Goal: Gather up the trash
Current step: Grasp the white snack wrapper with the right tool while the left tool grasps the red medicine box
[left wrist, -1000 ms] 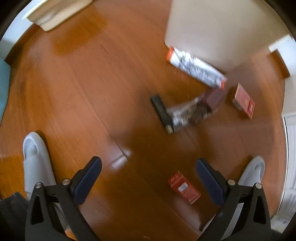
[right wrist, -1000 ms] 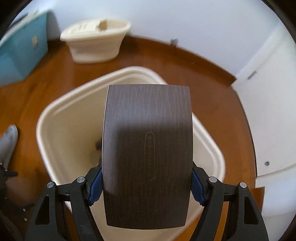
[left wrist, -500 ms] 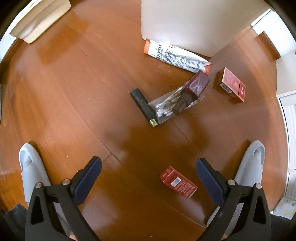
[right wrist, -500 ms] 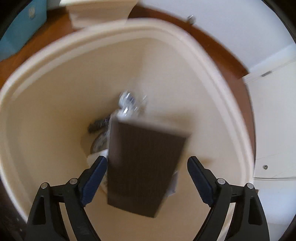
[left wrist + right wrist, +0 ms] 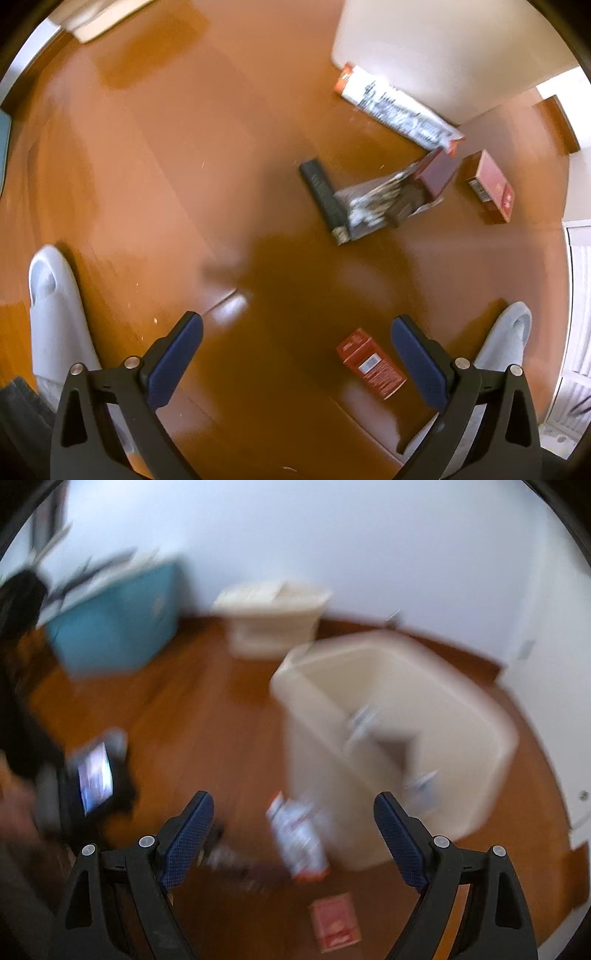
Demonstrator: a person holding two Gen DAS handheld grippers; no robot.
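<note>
Both claws are gaping empty, the left claw (image 5: 295, 354) hanging over the red box (image 5: 370, 363) on the floor, the right claw (image 5: 293, 830) facing litter beside the bin (image 5: 476, 716).

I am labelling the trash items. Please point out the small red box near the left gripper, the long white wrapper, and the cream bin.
small red box (image 5: 370, 363): left wrist view, on its top face.
long white wrapper (image 5: 399, 110): left wrist view, on its printed middle.
cream bin (image 5: 476, 716): right wrist view, on its far rim.
</note>
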